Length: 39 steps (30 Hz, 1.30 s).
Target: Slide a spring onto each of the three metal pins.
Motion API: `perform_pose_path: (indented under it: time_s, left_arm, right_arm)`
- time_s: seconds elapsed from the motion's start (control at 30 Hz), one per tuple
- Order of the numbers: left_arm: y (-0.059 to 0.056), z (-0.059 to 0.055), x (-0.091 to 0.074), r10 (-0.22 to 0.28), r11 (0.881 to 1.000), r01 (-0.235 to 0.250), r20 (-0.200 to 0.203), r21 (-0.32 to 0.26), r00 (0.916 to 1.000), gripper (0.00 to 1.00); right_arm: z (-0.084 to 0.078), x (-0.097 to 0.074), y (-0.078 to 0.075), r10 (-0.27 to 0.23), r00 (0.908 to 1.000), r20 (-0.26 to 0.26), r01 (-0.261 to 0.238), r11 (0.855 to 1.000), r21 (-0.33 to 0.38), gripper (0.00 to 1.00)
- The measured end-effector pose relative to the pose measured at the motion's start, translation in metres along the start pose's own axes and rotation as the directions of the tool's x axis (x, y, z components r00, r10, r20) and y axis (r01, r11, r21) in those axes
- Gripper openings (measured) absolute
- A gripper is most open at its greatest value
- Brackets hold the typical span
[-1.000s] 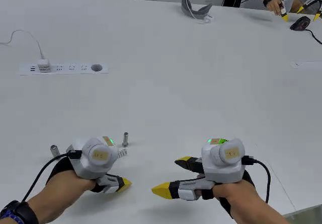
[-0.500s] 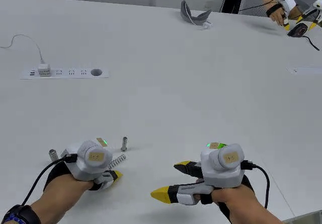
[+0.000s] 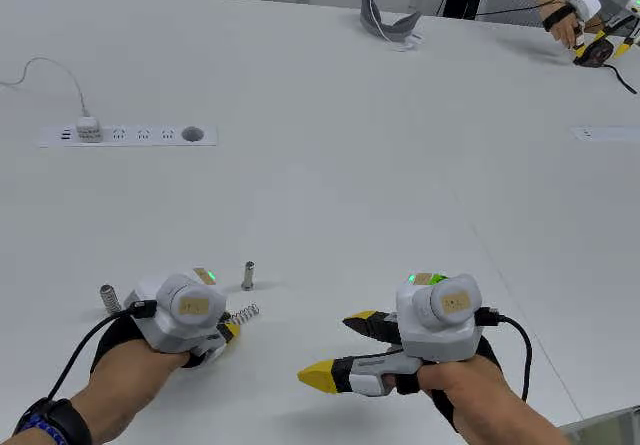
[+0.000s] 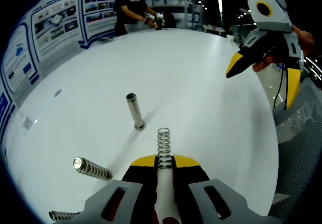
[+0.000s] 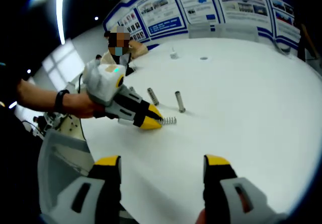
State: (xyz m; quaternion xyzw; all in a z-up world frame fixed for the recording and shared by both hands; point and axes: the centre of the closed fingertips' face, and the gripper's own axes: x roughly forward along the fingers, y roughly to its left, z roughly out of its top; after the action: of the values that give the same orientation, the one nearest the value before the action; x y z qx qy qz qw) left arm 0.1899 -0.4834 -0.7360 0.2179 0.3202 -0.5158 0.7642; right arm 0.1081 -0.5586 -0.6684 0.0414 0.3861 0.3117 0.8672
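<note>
My left gripper (image 3: 226, 331) is shut on a small steel spring (image 3: 244, 314) that sticks out past its yellow tips (image 4: 163, 142). A bare metal pin (image 3: 247, 275) stands upright just beyond the spring (image 4: 134, 111). Another pin with a spring on it (image 3: 109, 298) stands left of that gripper (image 4: 93, 168). A further coiled piece (image 4: 60, 215) lies at the bottom left of the left gripper view. My right gripper (image 3: 336, 349) is open and holds nothing, off to the right (image 5: 162, 161). From there I see the left gripper (image 5: 143, 119) and both pins (image 5: 178, 101).
A white power strip (image 3: 128, 135) with a plug lies at the far left. A grey object (image 3: 390, 23) rests at the table's far side. A person with grippers (image 3: 590, 25) works at the far right. The table edge (image 3: 600, 423) runs close at the bottom right.
My left gripper has turned, bringing its yellow tips and the spring nearer the bare pin. The right gripper has hardly moved. The head camera shifted a little.
</note>
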Motion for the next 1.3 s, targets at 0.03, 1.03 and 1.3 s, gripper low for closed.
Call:
perform_pose_path:
  time_s: [0.03, 1.03, 1.3]
  left_arm:
    - [-0.001, 0.0, 0.0, -0.009, 1.0, 0.009, 0.0, 0.002, 1.0, 0.11]
    - [-0.011, -0.029, -0.049, -0.01, 0.989, 0.013, 0.02, -0.146, 0.9997, 0.1]
    - [-0.017, -0.029, -0.065, -0.008, 0.987, 0.014, 0.04, -0.159, 0.9992, 0.1]
  right_arm:
    - [0.0, 0.0, 0.0, -0.001, 1.0, -0.001, 0.001, 1.0, -0.001, 0.68]
    - [0.002, 0.015, 0.025, 0.044, 0.9989, -0.019, -0.044, 0.999, 0.003, 0.66]
    - [0.006, 0.018, 0.035, 0.059, 0.9981, -0.016, -0.059, 0.998, 0.002, 0.64]
